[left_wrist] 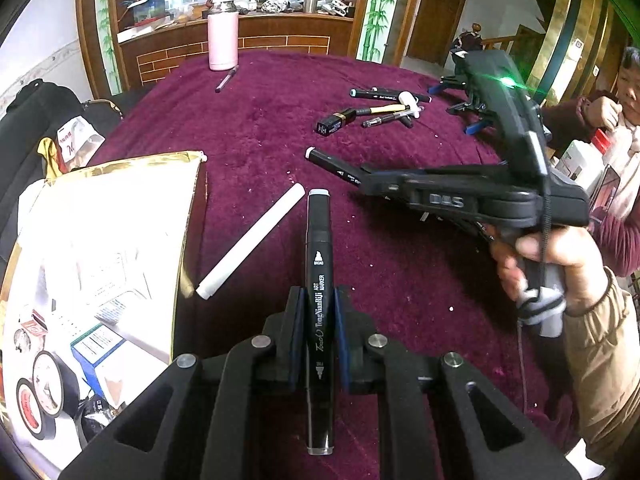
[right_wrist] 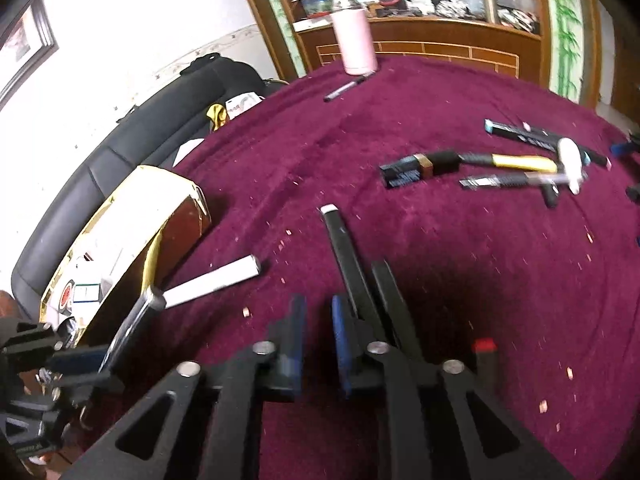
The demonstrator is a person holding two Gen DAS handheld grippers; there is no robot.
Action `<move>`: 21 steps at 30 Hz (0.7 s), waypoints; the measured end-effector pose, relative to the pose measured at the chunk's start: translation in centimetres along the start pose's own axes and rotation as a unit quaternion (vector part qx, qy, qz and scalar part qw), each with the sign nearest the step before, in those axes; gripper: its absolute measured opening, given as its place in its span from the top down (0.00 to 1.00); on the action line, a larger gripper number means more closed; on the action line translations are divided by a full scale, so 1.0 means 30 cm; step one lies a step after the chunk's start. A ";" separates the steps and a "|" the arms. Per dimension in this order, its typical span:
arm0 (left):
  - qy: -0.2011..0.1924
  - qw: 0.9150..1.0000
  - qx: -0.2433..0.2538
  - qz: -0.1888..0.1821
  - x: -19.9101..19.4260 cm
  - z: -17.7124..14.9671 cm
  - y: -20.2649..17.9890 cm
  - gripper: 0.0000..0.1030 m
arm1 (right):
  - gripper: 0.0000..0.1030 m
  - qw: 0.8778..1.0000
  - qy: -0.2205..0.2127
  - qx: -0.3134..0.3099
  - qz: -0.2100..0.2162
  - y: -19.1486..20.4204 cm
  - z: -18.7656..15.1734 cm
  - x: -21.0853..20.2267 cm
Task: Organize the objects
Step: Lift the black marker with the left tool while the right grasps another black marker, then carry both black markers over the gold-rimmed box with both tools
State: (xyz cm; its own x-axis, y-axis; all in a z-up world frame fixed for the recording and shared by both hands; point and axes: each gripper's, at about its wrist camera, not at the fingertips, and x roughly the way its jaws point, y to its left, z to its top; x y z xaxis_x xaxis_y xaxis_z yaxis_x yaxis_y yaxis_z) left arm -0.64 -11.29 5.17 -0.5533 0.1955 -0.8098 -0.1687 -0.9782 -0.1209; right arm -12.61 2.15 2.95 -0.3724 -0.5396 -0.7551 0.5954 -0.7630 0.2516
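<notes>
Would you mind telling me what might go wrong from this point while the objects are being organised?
1. The left gripper pinches the black art marker mid-barrel; it sticks far forward and could swivel or slip.
2. The right gripper has no thing between its pads; the black marker on the cloth lies beside one finger and may get nudged away.
3. The white tube lies near the gold-rimmed box and could be knocked.
</notes>
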 end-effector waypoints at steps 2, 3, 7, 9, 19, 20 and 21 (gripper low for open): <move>0.000 1.000 -0.001 -0.001 -0.003 -0.002 0.002 0.86 | 0.70 1.000 0.003 -0.013 -0.009 0.017 0.024 0.031; 0.000 1.000 -0.001 0.001 -0.005 -0.004 0.003 0.86 | 0.70 1.000 0.005 -0.018 -0.014 0.023 0.037 0.044; -0.002 1.000 -0.006 0.003 -0.014 -0.005 0.013 0.86 | 0.70 0.999 0.016 -0.031 -0.034 0.047 0.081 0.101; -0.003 1.000 -0.010 0.005 -0.019 -0.008 0.020 0.86 | 0.70 0.998 0.026 -0.030 -0.047 0.046 0.090 0.134; -0.011 1.000 -0.023 0.005 -0.034 -0.007 0.048 0.86 | 0.70 1.000 -0.009 0.021 0.005 -0.020 0.113 0.055; -0.012 1.000 -0.024 0.003 -0.036 -0.006 0.049 0.86 | 0.70 1.000 -0.006 0.019 0.002 -0.024 0.116 0.053; -0.014 1.000 -0.024 0.003 -0.039 -0.006 0.050 0.86 | 0.70 1.000 -0.003 0.017 -0.001 -0.025 0.116 0.054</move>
State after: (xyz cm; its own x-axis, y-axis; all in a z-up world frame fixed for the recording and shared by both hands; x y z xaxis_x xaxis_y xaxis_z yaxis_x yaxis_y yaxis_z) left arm -0.12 -12.99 5.84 -0.5762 0.1917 -0.7945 -0.1268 -0.9813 -0.1449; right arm -16.14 0.60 3.65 -0.3774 -0.5405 -0.7520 0.5700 -0.7755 0.2713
